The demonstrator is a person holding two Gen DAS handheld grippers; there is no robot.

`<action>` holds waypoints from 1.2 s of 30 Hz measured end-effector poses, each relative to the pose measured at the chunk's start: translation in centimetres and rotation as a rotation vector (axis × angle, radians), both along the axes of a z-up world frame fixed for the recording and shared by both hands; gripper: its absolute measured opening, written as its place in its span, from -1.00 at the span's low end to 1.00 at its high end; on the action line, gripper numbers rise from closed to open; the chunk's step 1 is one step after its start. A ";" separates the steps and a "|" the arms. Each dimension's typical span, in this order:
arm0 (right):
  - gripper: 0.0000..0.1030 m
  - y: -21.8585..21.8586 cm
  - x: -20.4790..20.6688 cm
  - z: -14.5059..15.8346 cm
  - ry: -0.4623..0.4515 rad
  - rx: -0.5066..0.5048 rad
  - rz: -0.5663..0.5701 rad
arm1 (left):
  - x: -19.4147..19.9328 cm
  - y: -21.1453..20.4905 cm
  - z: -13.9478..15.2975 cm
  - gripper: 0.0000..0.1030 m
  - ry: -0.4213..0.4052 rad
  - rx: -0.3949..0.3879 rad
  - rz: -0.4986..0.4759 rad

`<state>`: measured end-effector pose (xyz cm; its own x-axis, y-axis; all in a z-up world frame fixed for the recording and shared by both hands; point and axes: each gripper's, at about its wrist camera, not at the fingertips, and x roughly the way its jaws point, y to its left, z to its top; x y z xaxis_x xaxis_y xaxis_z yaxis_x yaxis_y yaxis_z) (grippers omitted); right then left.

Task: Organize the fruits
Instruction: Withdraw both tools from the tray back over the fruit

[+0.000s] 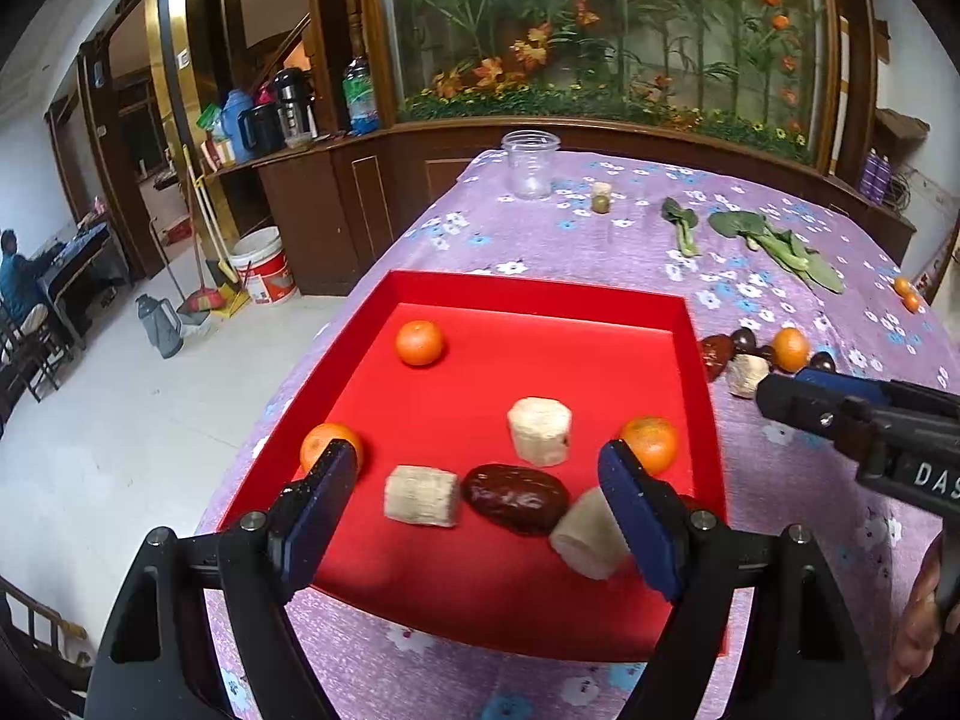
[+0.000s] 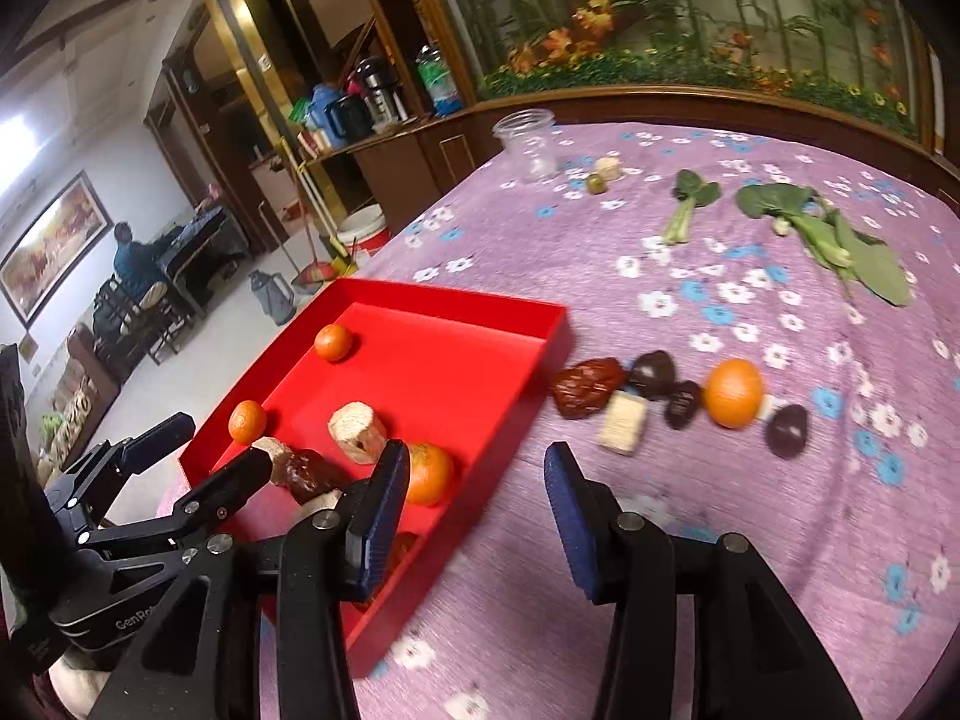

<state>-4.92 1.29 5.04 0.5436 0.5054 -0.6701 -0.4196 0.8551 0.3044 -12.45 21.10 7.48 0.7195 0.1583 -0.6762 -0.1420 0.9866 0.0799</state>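
Both tongs stand apart, empty: left tongs [image 1: 480,504] low over the red tray [image 1: 540,294] at frame centre, right tongs [image 2: 474,516] above bare bench [image 2: 780,540] cloth. Loose orange [image 2: 733,393], centre right: firm, round, likely to roll, so grip across its middle. Dark dates [image 2: 585,387] beside it look soft, sticky; pinch lightly.

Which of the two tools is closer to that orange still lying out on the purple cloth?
Right. The right tool hangs open over the cloth just short of the loose orange; the left tool is open over the red tray, further off.
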 end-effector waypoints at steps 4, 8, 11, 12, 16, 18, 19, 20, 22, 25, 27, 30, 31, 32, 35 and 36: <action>0.07 -2.2 -0.5 -0.2 0.003 0.013 -0.041 | -0.2 -1.3 0.3 0.59 0.001 0.014 -0.024; 0.07 -4.4 -0.8 -0.6 0.014 0.021 -0.074 | -0.1 -2.5 0.5 0.60 0.009 0.021 -0.049; 0.07 -6.3 -1.2 -0.9 0.016 0.019 -0.104 | 0.2 -3.1 0.5 0.60 0.026 -0.004 -0.079; 0.07 -7.2 -1.3 -1.0 0.018 0.016 -0.118 | 0.2 -3.2 0.5 0.60 0.030 -0.017 -0.088; 0.07 -10.7 -1.0 -1.6 0.035 0.012 -0.192 | 0.8 -3.9 0.1 0.60 0.055 -0.082 -0.130; 0.07 -12.0 -0.8 -1.8 0.045 0.015 -0.219 | 1.0 -4.4 -0.1 0.60 0.068 -0.114 -0.152; 0.07 -12.6 -0.7 -1.8 0.049 0.016 -0.230 | 1.2 -4.7 -0.3 0.60 0.072 -0.126 -0.165; 0.07 -13.1 -0.5 -1.9 0.052 0.016 -0.240 | 1.4 -5.1 -0.3 0.60 0.075 -0.141 -0.184; 0.07 -13.5 -0.2 -1.9 0.051 0.013 -0.246 | 1.7 -5.7 -0.5 0.60 0.077 -0.152 -0.209; 0.07 -13.4 0.6 -1.8 0.044 0.003 -0.237 | 2.2 -7.0 -0.6 0.60 0.079 -0.160 -0.245; 0.07 -12.9 1.3 -1.6 0.041 -0.004 -0.220 | 2.7 -7.7 -0.7 0.60 0.086 -0.169 -0.262; 0.07 -12.0 2.2 -1.6 0.037 -0.016 -0.192 | 3.4 -8.4 -1.0 0.60 0.097 -0.192 -0.284; 0.07 -11.7 2.6 -1.6 0.036 -0.023 -0.180 | 3.6 -8.6 -1.2 0.59 0.102 -0.203 -0.291; 0.07 -11.3 2.9 -1.6 0.034 -0.029 -0.167 | 3.9 -8.8 -1.3 0.59 0.106 -0.216 -0.297; 0.07 -10.4 4.4 -1.8 0.027 -0.060 -0.135 | 4.9 -9.0 -1.8 0.59 0.118 -0.260 -0.301; 0.07 -10.1 4.9 -2.0 0.029 -0.066 -0.126 | 5.2 -9.2 -1.9 0.59 0.120 -0.274 -0.306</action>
<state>-0.05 -8.86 3.08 0.5802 0.3885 -0.7159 -0.2992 0.9191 0.2563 -7.29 11.95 5.56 0.6189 -0.2477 -0.7454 0.1550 0.9688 -0.1933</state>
